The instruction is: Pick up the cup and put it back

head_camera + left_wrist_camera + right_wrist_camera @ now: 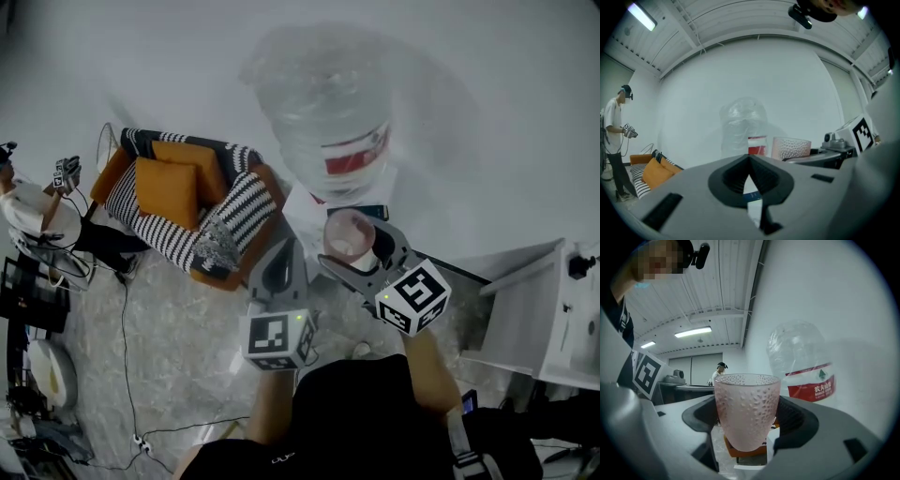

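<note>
- Where the head view looks down on my two arms, my right gripper (360, 247) has its jaws clamped on either side of the frosted pink cup (347, 234), which stands upright between them.
- The cup sits just in front of the large clear water bottle (328, 112) with the red label.
- My left gripper (281, 253) lies just to the left of the cup, apart from it, with its jaws pressed together.
- A striped armchair (220, 230) with an orange cushion (169, 187) stands on the floor further left.
- In the left gripper view, the left gripper (750, 172) is fully clenched, and nothing is held between its jaws.
- Beyond the jaws, the cup (791, 148) shows to the right of the water bottle (743, 126); a person (616, 136) stands at far left, beside the armchair (649, 171).
- In the right gripper view, the right gripper (748, 434) grips the cup (746, 408) by its lower half, with one ribbed pad on each side.
- The cup is upright, rim up, and its base touches no surface.
- The water bottle (801, 364) stands behind it to the right.
</note>
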